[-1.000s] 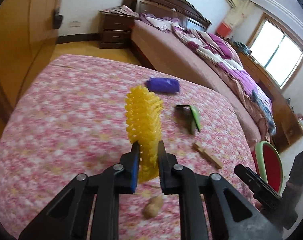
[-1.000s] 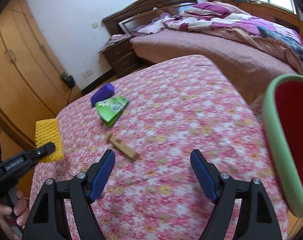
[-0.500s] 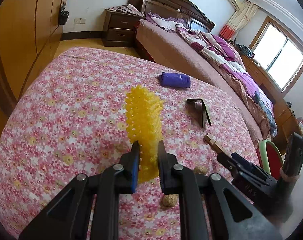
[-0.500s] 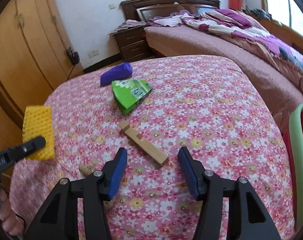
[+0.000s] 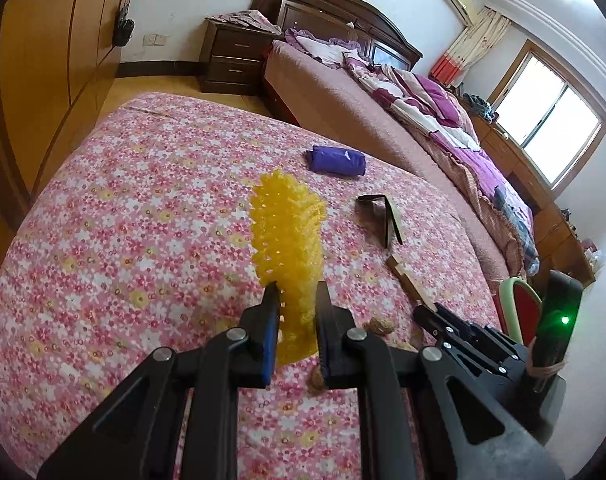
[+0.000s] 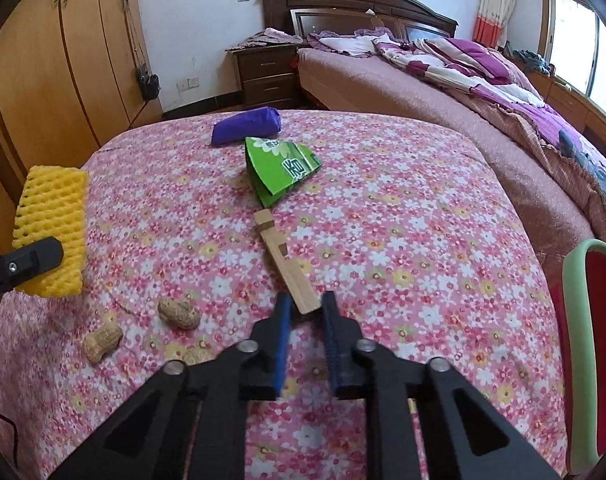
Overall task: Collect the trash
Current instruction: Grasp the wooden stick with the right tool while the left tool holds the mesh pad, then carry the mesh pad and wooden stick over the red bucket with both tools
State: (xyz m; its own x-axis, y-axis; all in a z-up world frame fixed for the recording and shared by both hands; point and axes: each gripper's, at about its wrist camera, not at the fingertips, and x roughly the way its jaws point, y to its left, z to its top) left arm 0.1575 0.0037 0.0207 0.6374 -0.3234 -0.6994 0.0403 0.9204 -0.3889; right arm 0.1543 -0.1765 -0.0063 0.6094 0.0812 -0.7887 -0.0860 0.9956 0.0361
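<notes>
My left gripper (image 5: 295, 292) is shut on a yellow foam net (image 5: 289, 240) and holds it upright above the floral tablecloth; the net also shows in the right wrist view (image 6: 51, 232). My right gripper (image 6: 306, 304) has its jaws nearly closed around the near end of a wooden stick (image 6: 285, 260), which lies on the cloth. A green carton (image 6: 279, 168), a purple packet (image 6: 247, 126) and peanut shells (image 6: 179, 312) lie on the cloth. The red bin with a green rim (image 6: 591, 344) stands at the right edge.
The table with the floral cloth (image 6: 423, 240) fills the foreground. A bed (image 6: 463, 92) lies beyond it, a nightstand (image 6: 267, 72) at the back and wooden wardrobes (image 6: 63, 60) to the left.
My right gripper moved left and forward to the wooden stick and its jaws narrowed around the stick's near end. My left gripper kept hold of the foam net.
</notes>
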